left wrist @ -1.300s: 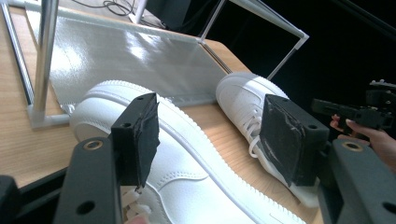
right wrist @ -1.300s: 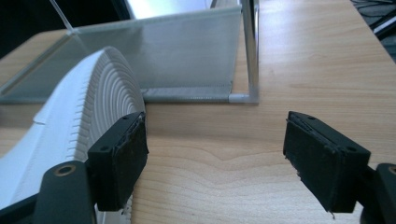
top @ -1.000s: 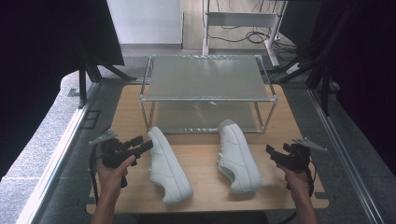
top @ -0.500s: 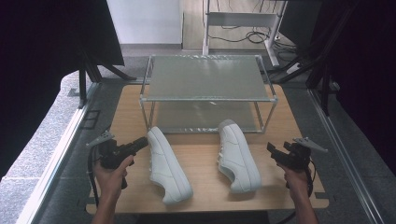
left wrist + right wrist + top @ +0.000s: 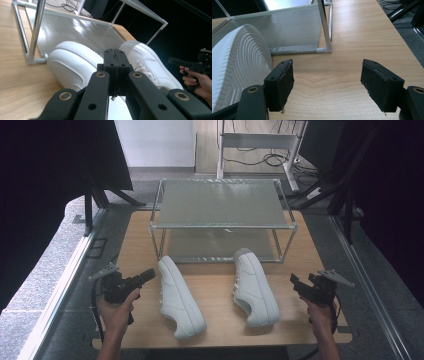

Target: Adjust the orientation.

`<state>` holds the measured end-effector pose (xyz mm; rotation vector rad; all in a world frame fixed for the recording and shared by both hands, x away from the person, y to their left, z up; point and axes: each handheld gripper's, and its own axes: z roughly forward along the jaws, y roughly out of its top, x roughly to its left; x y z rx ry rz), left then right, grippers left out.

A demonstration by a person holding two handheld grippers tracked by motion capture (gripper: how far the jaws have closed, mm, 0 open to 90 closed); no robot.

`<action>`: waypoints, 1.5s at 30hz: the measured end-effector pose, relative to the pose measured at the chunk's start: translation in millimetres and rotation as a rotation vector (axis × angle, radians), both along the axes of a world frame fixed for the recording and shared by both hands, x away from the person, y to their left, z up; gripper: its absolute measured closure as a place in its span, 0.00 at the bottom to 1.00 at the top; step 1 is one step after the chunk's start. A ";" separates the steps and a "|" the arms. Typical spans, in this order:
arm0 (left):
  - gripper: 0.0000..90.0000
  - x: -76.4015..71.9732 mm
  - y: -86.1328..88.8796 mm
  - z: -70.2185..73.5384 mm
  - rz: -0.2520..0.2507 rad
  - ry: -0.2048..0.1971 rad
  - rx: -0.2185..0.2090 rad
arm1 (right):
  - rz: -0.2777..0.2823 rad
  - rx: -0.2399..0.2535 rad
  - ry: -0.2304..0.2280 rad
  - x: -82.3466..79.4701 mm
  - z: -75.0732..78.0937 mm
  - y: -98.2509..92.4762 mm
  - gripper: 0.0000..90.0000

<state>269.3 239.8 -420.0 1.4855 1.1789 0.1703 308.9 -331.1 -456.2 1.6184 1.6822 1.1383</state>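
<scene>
Left claw (image 5: pixel 115 56) closed beside left sneaker (image 5: pixel 75 63).

Two white shoes lie on the table (image 5: pixel 135 235) front: left shoe (image 5: pixel 180 296), right shoe (image 5: pixel 255 287), with a bare wood lane between them. A metal-framed shelf rack (image 5: pixel 222 222) blocks the middle back, and the shoe toes sit just at its front posts. Bare wood runs along both outer edges.
</scene>
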 end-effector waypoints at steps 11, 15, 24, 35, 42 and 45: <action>1.00 -35.5 -6.5 -14.8 -0.071 0.072 -0.012 | -0.025 0.036 0.008 -2.4 1.6 -3.8 0.30; 1.00 -54.9 -5.3 -33.5 -0.071 0.126 -0.009 | -0.023 0.032 0.011 -2.3 2.0 -2.2 0.30; 1.00 -71.3 -20.5 -58.5 -0.141 0.205 0.044 | -0.016 0.024 0.017 -2.3 3.1 4.0 0.30; 1.00 -62.9 -49.1 -69.9 -0.211 0.235 0.104 | -0.033 0.035 0.021 -3.7 1.9 -0.4 0.30; 1.00 -59.0 -52.7 -65.2 -0.216 0.225 0.121 | -0.042 0.010 0.024 -4.0 1.1 1.2 0.30; 1.00 -57.6 -54.2 -63.8 -0.220 0.223 0.123 | -0.044 0.009 0.025 -5.0 2.1 2.7 0.30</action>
